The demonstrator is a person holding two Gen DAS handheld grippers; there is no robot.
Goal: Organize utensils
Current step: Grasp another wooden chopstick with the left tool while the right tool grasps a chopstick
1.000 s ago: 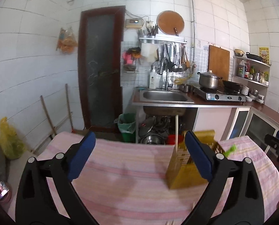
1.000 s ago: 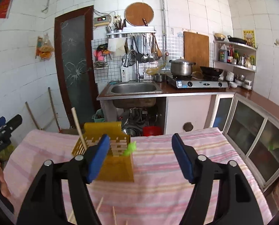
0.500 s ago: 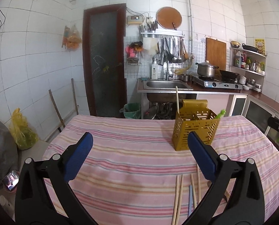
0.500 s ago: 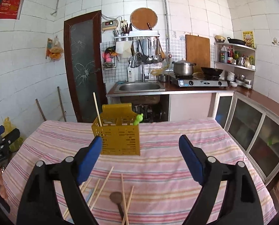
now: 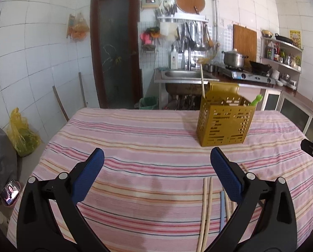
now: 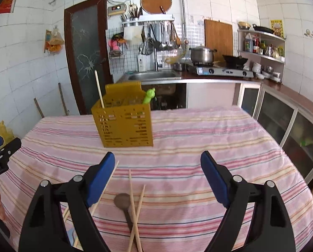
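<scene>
A yellow perforated utensil holder (image 5: 224,121) stands on the striped tablecloth (image 5: 135,147), also in the right wrist view (image 6: 125,124). It holds one upright chopstick (image 6: 99,91) and a green-handled utensil (image 6: 148,96). Loose chopsticks (image 6: 133,205) and a dark wooden spoon (image 6: 124,203) lie on the cloth in front of my right gripper (image 6: 157,178). Chopsticks (image 5: 205,212) and a blue utensil handle (image 5: 221,208) lie near my left gripper (image 5: 156,174). Both grippers are open and empty, above the cloth.
Beyond the table stand a sink (image 6: 152,76), a gas stove with a pot (image 6: 201,55), cabinets (image 6: 282,113) at the right and a dark door (image 5: 114,48). A phone (image 5: 10,192) and a yellow bag (image 5: 22,134) lie left of the table.
Both grippers have pulled back and tilted down. The holder now looks farther away, and the loose chopsticks and spoon have come into view.
</scene>
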